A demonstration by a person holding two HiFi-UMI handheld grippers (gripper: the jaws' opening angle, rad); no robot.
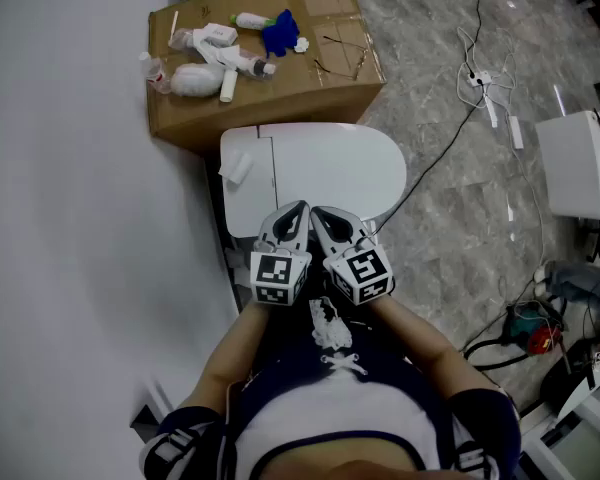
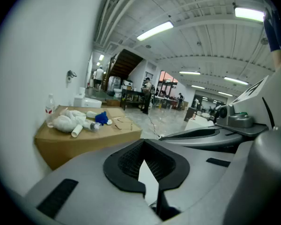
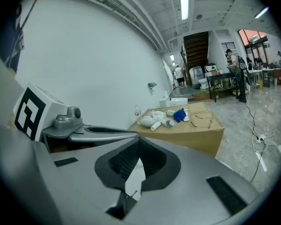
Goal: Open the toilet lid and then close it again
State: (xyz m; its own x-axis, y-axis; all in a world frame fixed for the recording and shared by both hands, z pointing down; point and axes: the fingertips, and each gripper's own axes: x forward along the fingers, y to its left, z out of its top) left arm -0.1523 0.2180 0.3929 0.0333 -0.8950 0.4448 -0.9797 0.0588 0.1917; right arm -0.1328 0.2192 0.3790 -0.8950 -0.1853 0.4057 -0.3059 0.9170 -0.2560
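Observation:
The white toilet [image 1: 330, 173] stands below me against the wall with its lid down flat. Both grippers hang side by side over the lid's near edge and point forward and slightly down. My left gripper [image 1: 298, 210] is shut with nothing in it, and so is my right gripper [image 1: 318, 213] next to it. In the left gripper view the black pads of the left gripper [image 2: 143, 149] meet, and a sliver of white lid [image 2: 149, 182] shows below them. The right gripper view shows the right gripper [image 3: 138, 145] closed the same way over white lid [image 3: 133, 182].
A cardboard box [image 1: 330, 8] behind the toilet carries white bottles, a white bundle and a blue object [image 1: 280, 30]. The white wall runs along the left. Cables and a power strip [image 1: 483, 78] lie on the marble floor at right, by a white unit [image 1: 580, 163].

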